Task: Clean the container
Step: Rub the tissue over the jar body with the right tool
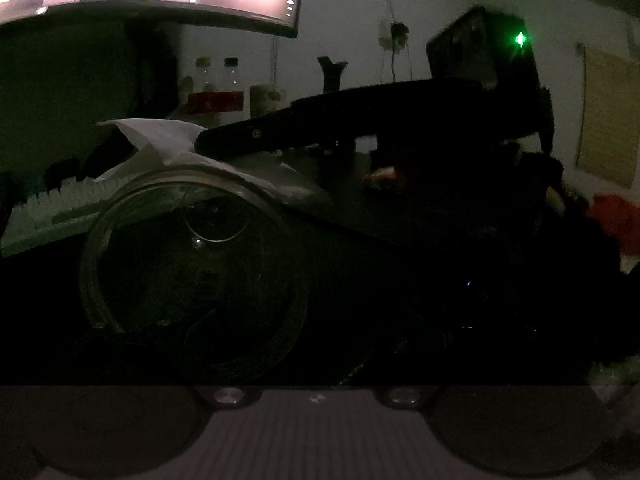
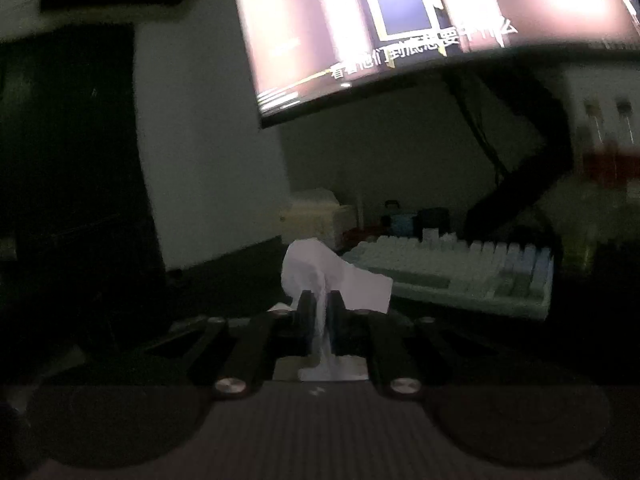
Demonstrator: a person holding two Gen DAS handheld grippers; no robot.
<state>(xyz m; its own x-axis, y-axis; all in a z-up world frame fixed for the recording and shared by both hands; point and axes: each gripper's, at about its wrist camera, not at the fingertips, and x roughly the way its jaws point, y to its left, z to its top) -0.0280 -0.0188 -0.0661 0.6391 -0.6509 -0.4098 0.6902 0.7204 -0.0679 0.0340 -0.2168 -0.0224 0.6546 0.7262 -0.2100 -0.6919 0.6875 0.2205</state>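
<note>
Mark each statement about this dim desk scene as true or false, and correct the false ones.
1. The right gripper is shut on a crumpled white tissue. True.
2. The round clear glass container shows its open mouth to the left wrist camera. True.
3. The large monitor above the desk is switched off. False: its screen is lit and shows a picture with a line of text.
4. The pale keyboard lies on the desk beyond the tissue in the right wrist view. True.
5. The tissue is stuffed deep inside the container. False: in the left wrist view it sits at the container's upper rim, held there by the dark gripper.
</note>
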